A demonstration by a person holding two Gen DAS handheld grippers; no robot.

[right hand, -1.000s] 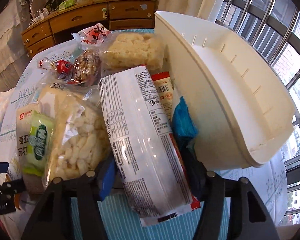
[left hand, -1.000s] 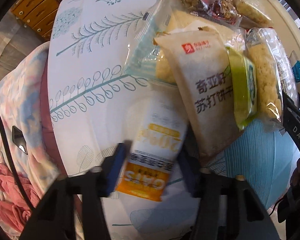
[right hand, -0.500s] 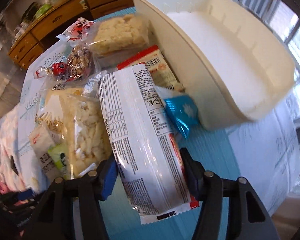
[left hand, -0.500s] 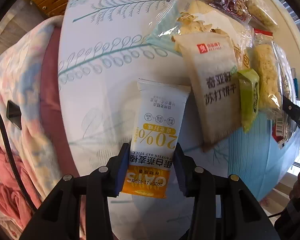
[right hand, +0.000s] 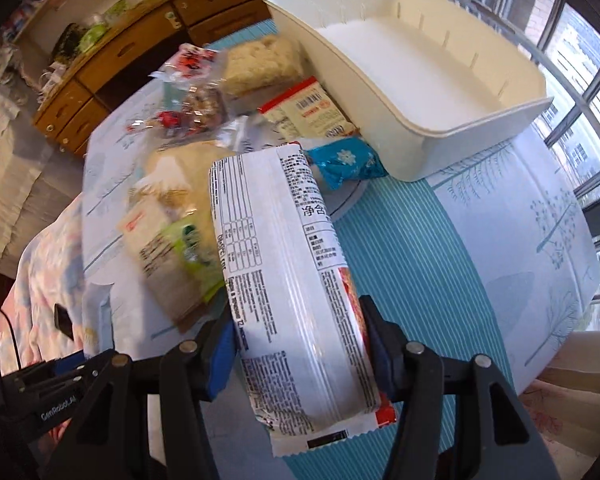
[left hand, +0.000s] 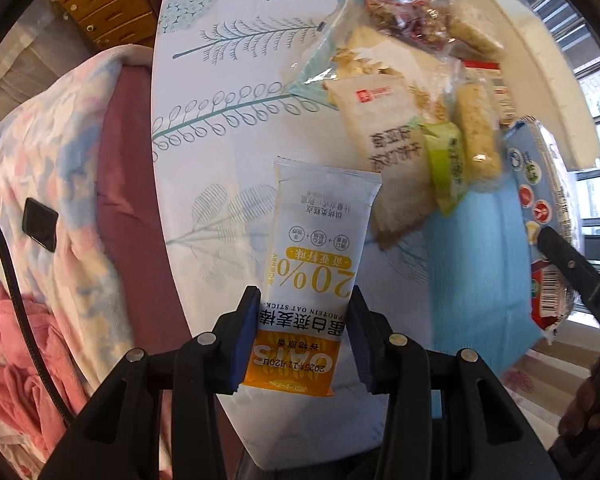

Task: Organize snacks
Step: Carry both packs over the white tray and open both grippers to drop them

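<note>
In the left wrist view, our left gripper gripped the oat bar, now lifted clear of the pile. In the right wrist view, our right gripper clasped the white snack pack, raised nearer the empty bin; both seemed ready for binning.

1. A table draped in a white cloth printed with teal plant motifs and a teal striped patch.
2. A wooden drawer unit stands behind it, its top cluttered with small items too blurred to identify.
3. Dark-framed windows admit bright daylight, with what may be buildings outside.
4. A pastel blanket covers seating beside the table.
</note>
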